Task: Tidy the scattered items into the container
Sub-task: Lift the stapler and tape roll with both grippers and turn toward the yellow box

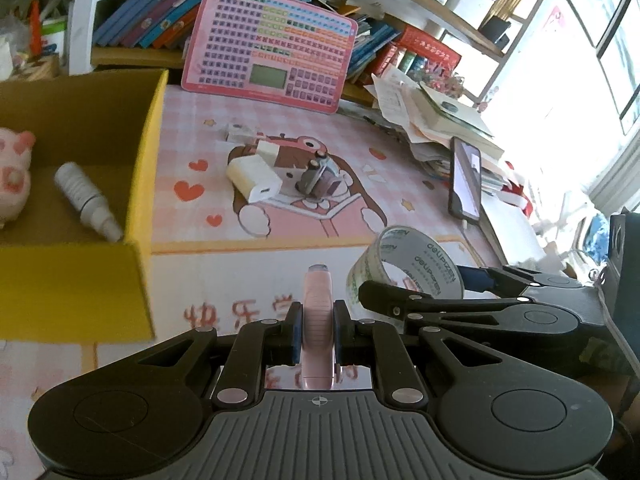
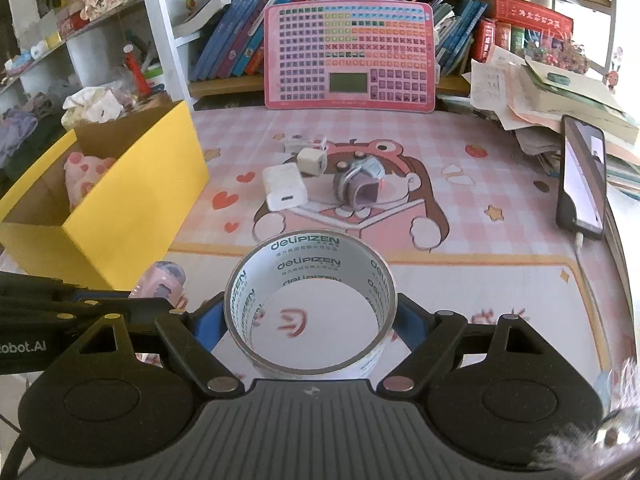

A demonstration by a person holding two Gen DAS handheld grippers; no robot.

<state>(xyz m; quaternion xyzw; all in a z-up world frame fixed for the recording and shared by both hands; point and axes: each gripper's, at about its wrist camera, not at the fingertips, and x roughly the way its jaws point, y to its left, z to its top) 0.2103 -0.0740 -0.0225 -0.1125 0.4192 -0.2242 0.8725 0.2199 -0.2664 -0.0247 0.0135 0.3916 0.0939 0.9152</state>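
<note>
The box (image 2: 132, 204), yellow and open-topped, stands at the left edge of the worktop (image 2: 480, 280); a pink pig toy (image 1: 12, 172) and a white bottle (image 1: 86, 200) already lie inside it. Well apart from it, near the middle of the worktop, a white charger (image 2: 285, 189), a small white cube (image 2: 312, 162) and a grey-and-purple gadget (image 2: 360, 186) wait close together, with one more small white piece just behind them.

The left tongs (image 1: 318, 330) are pinched narrow on a pink tube (image 1: 318, 304), which points forward between the blue pads. The right tongs (image 2: 310, 316) are spread wide around a tape roll (image 2: 310, 304), one pad pressing each side of its outer wall, the roll's open core facing the camera. Both appear to be held just above the near edge of the worktop, side by side, the box off to their left.

Judging by this, the step in hand is the carry: two items gripped, neither yet in the box. The next move calls for swinging left and clearing the box's near wall before letting go. The left tongs are nearer, so the tube would likely go first. The tape, held only across its rim, could twist if jolted.
</note>
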